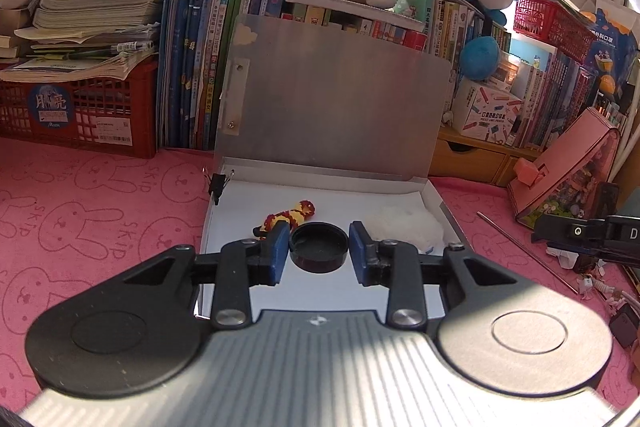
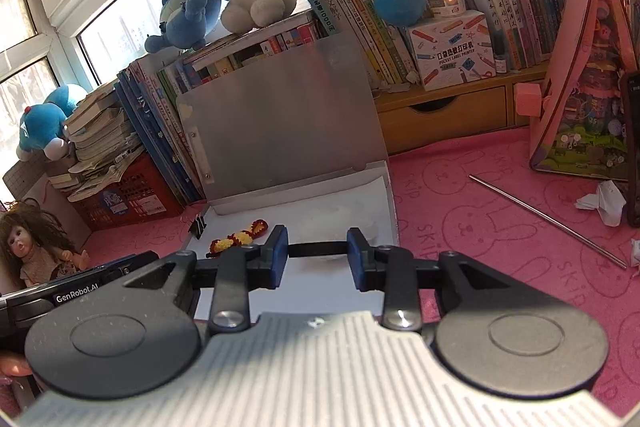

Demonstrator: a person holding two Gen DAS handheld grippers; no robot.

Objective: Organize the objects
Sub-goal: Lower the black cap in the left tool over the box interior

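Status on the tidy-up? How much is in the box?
In the open box: knitted red-yellow charm, white wad. In hand: left tongs hold a black round cap, right tongs a thin black piece, both over the box. Left on the mat: metal rod, crumpled paper.
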